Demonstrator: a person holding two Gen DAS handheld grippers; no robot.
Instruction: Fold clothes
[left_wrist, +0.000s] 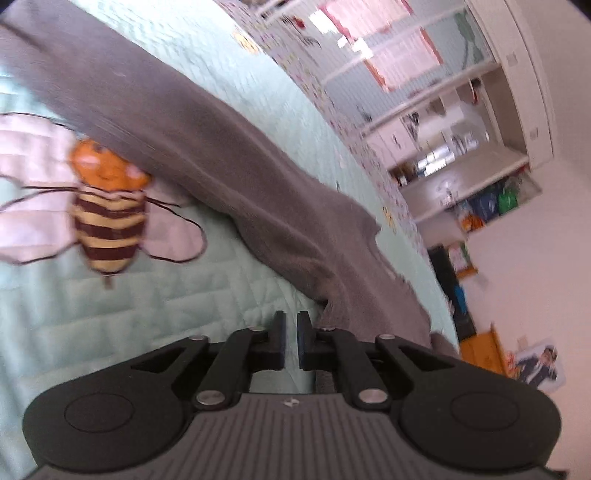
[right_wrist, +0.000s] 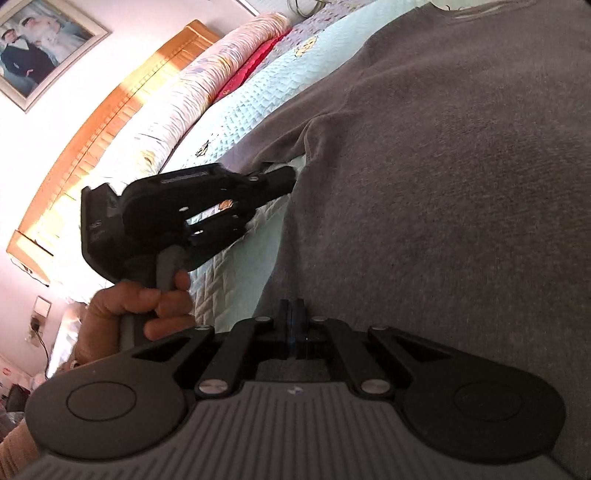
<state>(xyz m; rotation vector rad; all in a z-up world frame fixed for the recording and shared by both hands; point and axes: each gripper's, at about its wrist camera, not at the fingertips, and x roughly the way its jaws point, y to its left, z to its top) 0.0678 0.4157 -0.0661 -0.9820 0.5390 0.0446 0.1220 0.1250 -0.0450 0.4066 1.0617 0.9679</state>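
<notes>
**Grey sweatshirt spread on quilted bed, both grippers at its edge**

Pale green quilted bedspread (left_wrist: 110, 332) with a bee appliqué (left_wrist: 107, 214) carries the grey fleece sweatshirt (right_wrist: 443, 184), lying flat. Left gripper (left_wrist: 291, 332) sits beside the sleeve, jaws slightly apart, holding nothing. Right gripper (right_wrist: 292, 314) has jaws together at the hem; whether cloth is pinched cannot be told. Any fold should keep edges aligned and fabric taut.

Bed with pale mint quilted cover (left_wrist: 110, 306), bee appliqué (left_wrist: 107, 221) stitched into it. Grey sweater (right_wrist: 443, 184) spread flat across quilt. Rolled floral bedding (right_wrist: 207, 74) lies along wooden headboard (right_wrist: 92, 122).
</notes>
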